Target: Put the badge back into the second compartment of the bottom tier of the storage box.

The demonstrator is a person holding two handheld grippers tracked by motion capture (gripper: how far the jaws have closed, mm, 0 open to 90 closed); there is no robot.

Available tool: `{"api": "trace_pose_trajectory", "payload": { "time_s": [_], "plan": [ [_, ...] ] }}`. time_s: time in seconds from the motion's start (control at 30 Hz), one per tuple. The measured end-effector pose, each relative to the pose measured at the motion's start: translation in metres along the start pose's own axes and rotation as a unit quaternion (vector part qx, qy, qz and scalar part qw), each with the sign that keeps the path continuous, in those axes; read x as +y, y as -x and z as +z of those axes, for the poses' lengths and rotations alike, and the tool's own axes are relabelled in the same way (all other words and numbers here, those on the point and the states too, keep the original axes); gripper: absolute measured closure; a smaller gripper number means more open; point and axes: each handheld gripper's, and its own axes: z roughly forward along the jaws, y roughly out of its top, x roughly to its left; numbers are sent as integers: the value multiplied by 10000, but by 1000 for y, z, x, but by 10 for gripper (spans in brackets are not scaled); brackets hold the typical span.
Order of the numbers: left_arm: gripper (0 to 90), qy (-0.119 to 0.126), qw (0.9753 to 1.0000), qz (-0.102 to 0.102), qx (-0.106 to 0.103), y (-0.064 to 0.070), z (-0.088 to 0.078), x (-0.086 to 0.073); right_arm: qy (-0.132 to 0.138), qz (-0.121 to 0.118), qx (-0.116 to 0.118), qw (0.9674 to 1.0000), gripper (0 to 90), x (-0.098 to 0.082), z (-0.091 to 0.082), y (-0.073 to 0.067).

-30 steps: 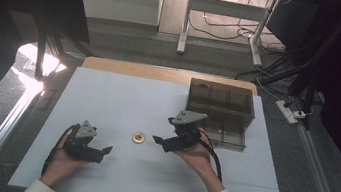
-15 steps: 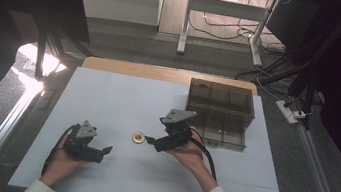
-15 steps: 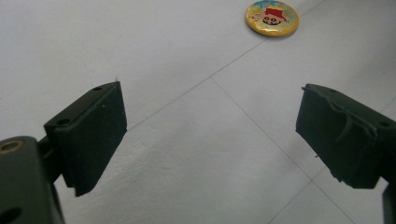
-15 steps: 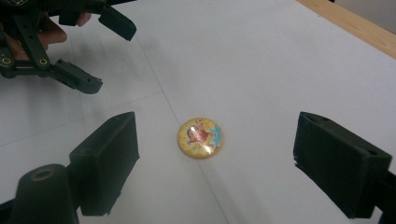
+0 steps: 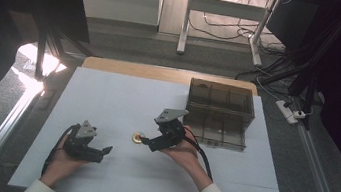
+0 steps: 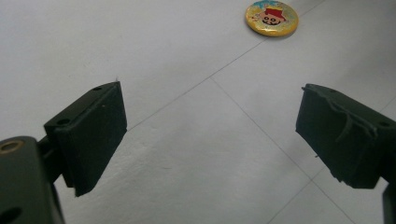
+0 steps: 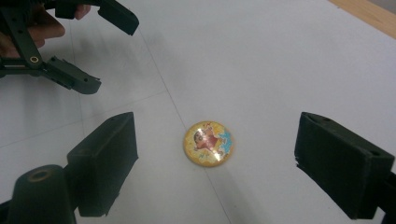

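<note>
On the table, our right gripper (image 7: pixel 215 163) straddles the badge (image 7: pixel 208 143), jaws wide; nothing gripped yet. Left gripper (image 6: pixel 210 135) waits, wide open.

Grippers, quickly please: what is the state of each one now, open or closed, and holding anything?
Left gripper: open, holding nothing.
Right gripper: open, holding nothing; the round cartoon badge lies on the table between its jaws.

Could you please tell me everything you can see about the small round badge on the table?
The badge is a small glossy disc, domed, yellow with a red and blue cartoon figure. It lies flat on the white table, untouched, between the open jaws of the right gripper, with the left gripper farther off.
</note>
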Motion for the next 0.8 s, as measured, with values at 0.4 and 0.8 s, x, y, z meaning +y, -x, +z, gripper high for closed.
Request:
{"api": "trace_pose_trajectory", "payload": {
  "time_s": [0.4,0.8],
  "plan": [
    [90,0,10000,-12,-37,1,0,0,-228,68,35,9997,130,-3,13,0],
    [90,40,9999,-23,-92,-1,-1,0,-586,150,70,9981,151,3,39,5]
  ]
}}
